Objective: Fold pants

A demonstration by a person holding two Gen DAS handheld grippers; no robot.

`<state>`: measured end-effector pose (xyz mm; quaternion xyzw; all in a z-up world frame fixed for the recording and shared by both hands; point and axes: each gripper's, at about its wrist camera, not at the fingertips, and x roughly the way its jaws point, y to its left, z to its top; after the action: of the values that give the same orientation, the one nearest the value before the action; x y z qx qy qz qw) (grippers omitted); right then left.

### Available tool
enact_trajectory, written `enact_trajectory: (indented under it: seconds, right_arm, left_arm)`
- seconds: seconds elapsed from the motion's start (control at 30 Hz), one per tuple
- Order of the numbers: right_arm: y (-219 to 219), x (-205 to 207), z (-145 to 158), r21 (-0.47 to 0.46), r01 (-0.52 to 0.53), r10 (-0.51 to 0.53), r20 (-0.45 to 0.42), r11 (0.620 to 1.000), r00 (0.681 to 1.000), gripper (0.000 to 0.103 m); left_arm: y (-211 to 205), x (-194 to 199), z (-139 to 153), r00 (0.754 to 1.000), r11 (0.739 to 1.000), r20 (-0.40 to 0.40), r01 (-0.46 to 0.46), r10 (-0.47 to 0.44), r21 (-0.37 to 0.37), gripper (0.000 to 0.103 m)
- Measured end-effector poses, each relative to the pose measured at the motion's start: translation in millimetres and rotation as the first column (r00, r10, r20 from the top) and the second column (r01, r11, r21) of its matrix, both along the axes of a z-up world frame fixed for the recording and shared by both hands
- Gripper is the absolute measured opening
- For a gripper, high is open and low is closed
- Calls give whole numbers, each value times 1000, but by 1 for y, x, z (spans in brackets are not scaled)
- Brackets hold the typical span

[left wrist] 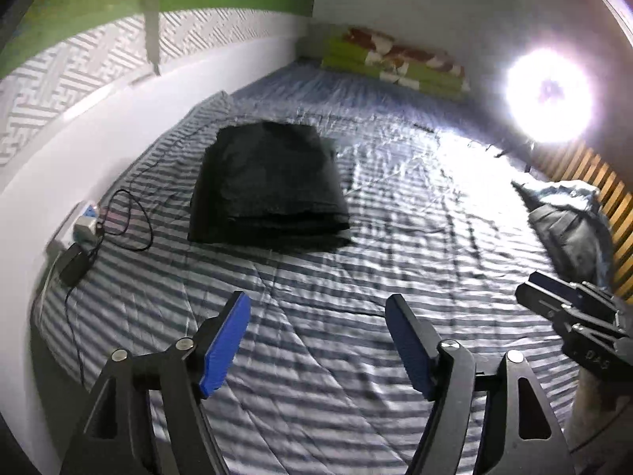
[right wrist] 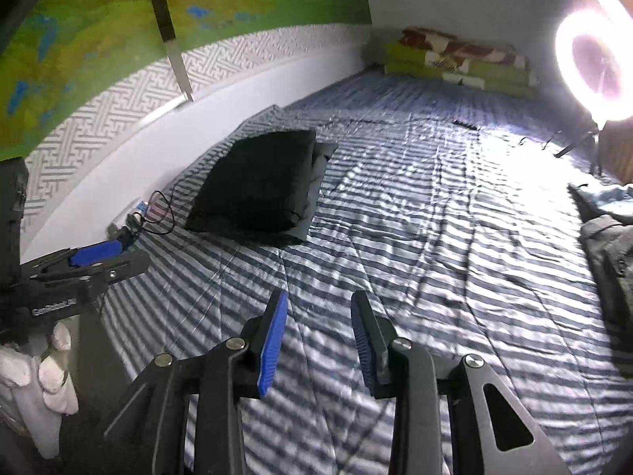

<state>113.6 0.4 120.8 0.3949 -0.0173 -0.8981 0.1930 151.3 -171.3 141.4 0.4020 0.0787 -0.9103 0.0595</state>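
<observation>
**Folded black pants on the striped bed, both tools empty**

Your pants [left wrist: 269, 186] are a matte black, soft rectangular stack, its layered fold edges showing along the near side. They lie flat on the bed [left wrist: 395, 237], whose cover is a slightly glossy, wrinkled quilt in blue-grey and white stripes.

Around them: at about 9 o'clock from the pants, against the white wall, sit a small white plug block [left wrist: 85, 225] and a dark adapter [left wrist: 73, 263] with a thin black cable [left wrist: 134, 217] looping on the quilt. At 12 to 1 o'clock, at the far end of the bed, is a folded green, red and white blanket [left wrist: 395, 65]. A ring light [left wrist: 550, 95] glares at 2 o'clock, and a crumpled pile of dark and blue clothes [left wrist: 569, 229] lies at 3 o'clock beside wooden slats. Nothing lies between the tools and the pants.

Your left tool [left wrist: 318, 340] has its blue pads spread wide with only quilt between them; the pants lie at 11 o'clock from it, well apart. Your right tool [right wrist: 318, 340] stands parted more narrowly, also empty; the pants lie at 11 o'clock from it, well apart.
</observation>
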Motion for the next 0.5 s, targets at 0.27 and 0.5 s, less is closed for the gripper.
enact_trajectory:
  seconds: [0.27, 0.5]
  right_arm:
    - [15, 38, 13, -44, -5, 1, -94, 999, 996, 43]
    - [28, 55, 19, 17, 5, -3, -121, 1000, 993, 45]
  left_arm:
    - [37, 50, 22, 999, 996, -28, -39, 37, -78, 81]
    - [44, 74, 33, 987, 990, -88, -134, 131, -31, 87]
